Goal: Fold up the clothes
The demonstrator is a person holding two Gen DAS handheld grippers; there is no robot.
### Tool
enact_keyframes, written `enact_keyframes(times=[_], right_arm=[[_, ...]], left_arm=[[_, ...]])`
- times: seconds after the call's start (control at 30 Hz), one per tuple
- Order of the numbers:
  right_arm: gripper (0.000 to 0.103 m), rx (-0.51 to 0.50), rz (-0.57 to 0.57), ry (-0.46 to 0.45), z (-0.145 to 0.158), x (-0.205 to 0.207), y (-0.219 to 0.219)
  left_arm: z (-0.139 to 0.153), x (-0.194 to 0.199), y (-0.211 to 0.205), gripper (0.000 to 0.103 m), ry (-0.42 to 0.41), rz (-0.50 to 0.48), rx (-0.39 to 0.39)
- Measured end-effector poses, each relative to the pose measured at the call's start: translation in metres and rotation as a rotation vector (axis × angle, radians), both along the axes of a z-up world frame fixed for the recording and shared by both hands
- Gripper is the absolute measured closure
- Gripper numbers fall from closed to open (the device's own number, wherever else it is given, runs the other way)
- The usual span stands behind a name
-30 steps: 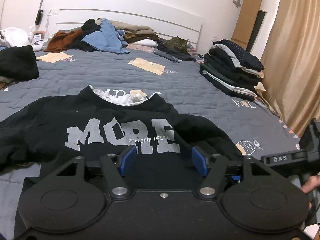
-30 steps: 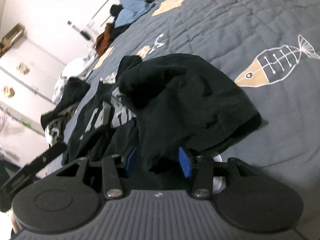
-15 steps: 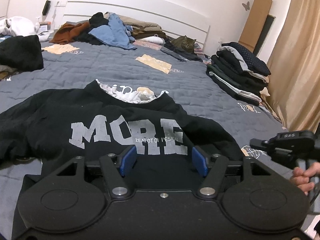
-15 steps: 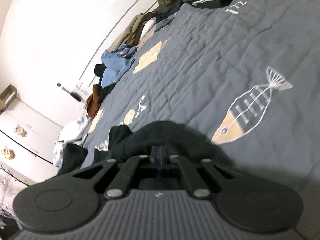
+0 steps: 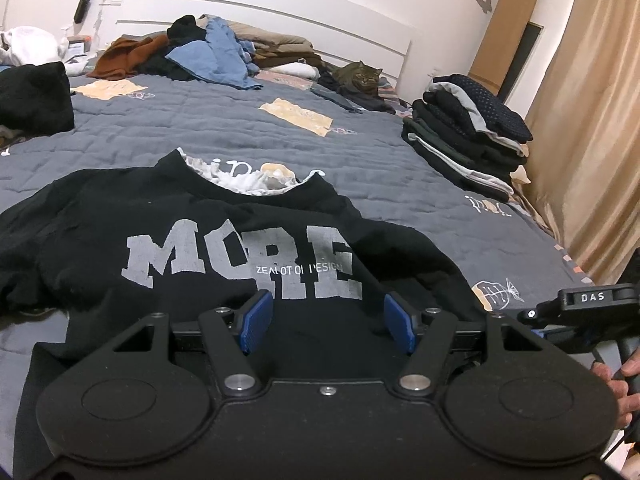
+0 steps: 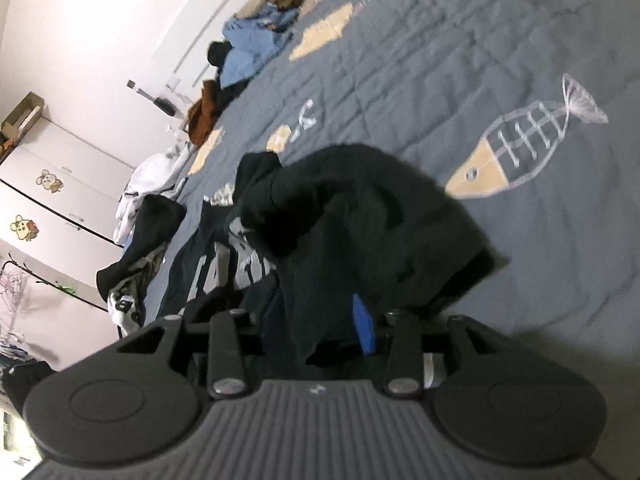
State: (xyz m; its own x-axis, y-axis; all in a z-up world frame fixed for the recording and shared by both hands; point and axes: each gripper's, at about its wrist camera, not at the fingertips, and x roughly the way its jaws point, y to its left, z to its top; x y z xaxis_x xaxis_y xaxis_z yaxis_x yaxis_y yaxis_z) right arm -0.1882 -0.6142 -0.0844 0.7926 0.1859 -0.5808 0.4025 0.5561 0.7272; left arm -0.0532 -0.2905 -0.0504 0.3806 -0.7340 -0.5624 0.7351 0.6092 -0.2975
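T-shirt [image 5: 224, 240], black with "MORE" in worn grey block letters across the chest, lies face up on the near part of a grey quilted bedspread [image 5: 208, 128], its collar pointing toward the headboard [image 5: 280, 20] and its right sleeve [image 6: 360, 216] bunched into a dark mound. The left gripper [image 5: 326, 322] hovers just above the shirt's lower front, its blue pads apart with only flat fabric beneath them and nothing pinched. The right gripper [image 6: 320, 324] sits at the bunched sleeve; its jaws are opening, a fold of black cloth hangs between the blue pads, and the blur there keeps it unclear whether the pads press on it. In the left wrist view a hand [image 5: 618, 384] shows at the right edge, wrapped around the other tool's handle.

Beyond the shirt, a neat stack of folded dark clothes [image 5: 468, 136] stands on the right side of the bed, well apart from it. A loose heap of unfolded clothes [image 5: 208, 54], blue, brown and black, lies against the headboard, and a tabby cat [image 5: 360, 76] rests beside that heap. A fish-skeleton print [image 6: 520, 148] marks the bedspread near the sleeve. A beige curtain [image 5: 592, 120] hangs along the right wall, and a white wardrobe [image 6: 52, 184] with cartoon stickers stands off to the left.
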Motion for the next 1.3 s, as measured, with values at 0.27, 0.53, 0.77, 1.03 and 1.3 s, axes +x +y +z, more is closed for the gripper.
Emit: enact_keyframes(times=[0.27,0.53,0.77,1.03,1.3], right_arm=[[0.063,0.109,0.036,0.015,-0.011,0.002,0.013],[0.063,0.144,0.001,0.032,-0.022,0.006,0.015],[0.063,0.191,-0.137,0.005,-0.038,0.005,0.008],[0.102,0.073,-0.233,-0.084,-0.025,0.003,0.002],[0.099,0.092,-0.291,-0.097,-0.016,-0.007,-0.02]], left_arm=[[-0.002,-0.002,-0.003,0.042,-0.001,-0.01,0.009],[-0.004,-0.004,-0.006,0.041,0.0,-0.015,0.014],[-0.005,-0.01,-0.01,0.041,-0.008,-0.037,0.023],[-0.007,-0.009,-0.01,0.041,-0.002,-0.033,0.023],[-0.006,-0.003,-0.008,0.041,0.011,-0.021,0.018]])
